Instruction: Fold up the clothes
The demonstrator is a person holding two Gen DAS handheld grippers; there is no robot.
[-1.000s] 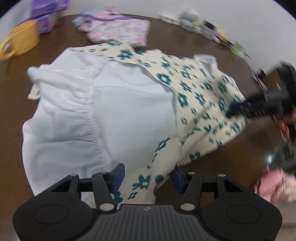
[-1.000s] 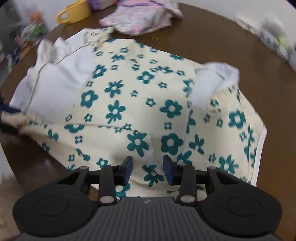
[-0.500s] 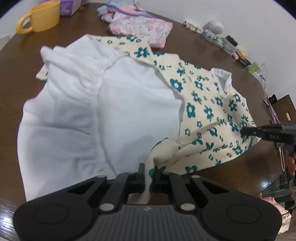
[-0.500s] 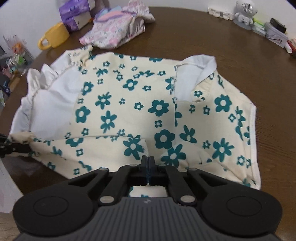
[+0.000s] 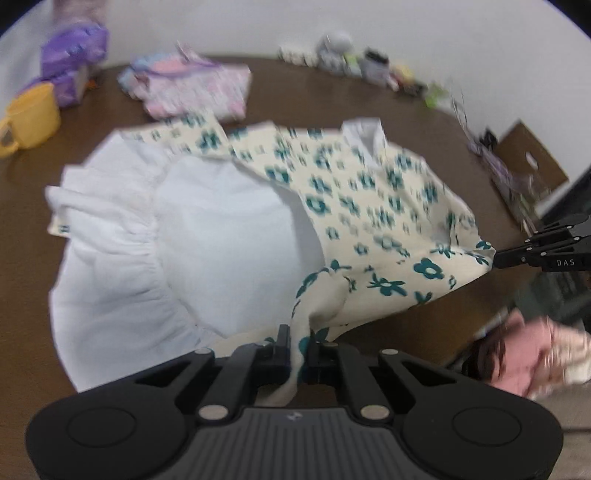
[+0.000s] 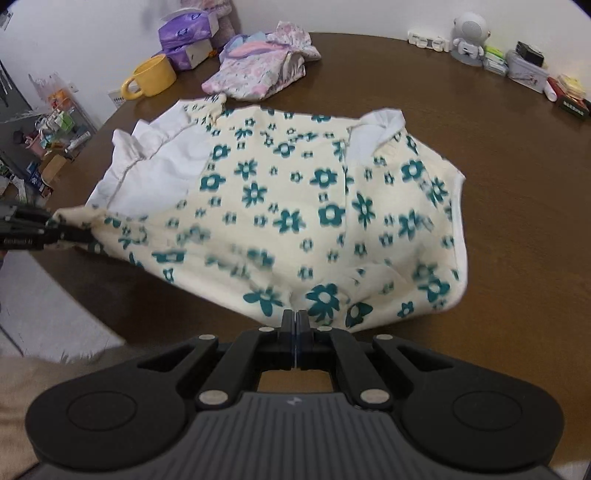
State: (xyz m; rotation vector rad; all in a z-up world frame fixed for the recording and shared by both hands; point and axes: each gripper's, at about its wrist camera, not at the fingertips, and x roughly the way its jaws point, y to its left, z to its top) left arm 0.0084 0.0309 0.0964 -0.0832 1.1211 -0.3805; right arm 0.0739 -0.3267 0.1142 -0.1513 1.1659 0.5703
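Observation:
A cream dress with teal flowers point(image 6: 295, 206) and a white lining point(image 5: 207, 229) lies on the round brown table point(image 6: 517, 147). My left gripper point(image 5: 297, 347) is shut on the near hem of the flowered layer, which is lifted off the lining. My right gripper point(image 6: 294, 325) is shut on the same hem farther along. Each gripper also shows in the other's view: the right one point(image 5: 496, 258) and the left one point(image 6: 88, 236), both pinching the cloth edge. The hem is stretched between them above the table's edge.
A folded pink floral garment point(image 6: 258, 70), a yellow mug point(image 6: 151, 77) and purple tissue packs point(image 6: 188, 33) sit at the back left. Small items and a white figurine point(image 6: 469, 37) line the back right rim. The floor point(image 6: 55, 317) lies below the near edge.
Both grippers went from open to shut on the dress hem, then lifted and pulled it taut toward the near table edge, peeling the flowered layer off the white lining.

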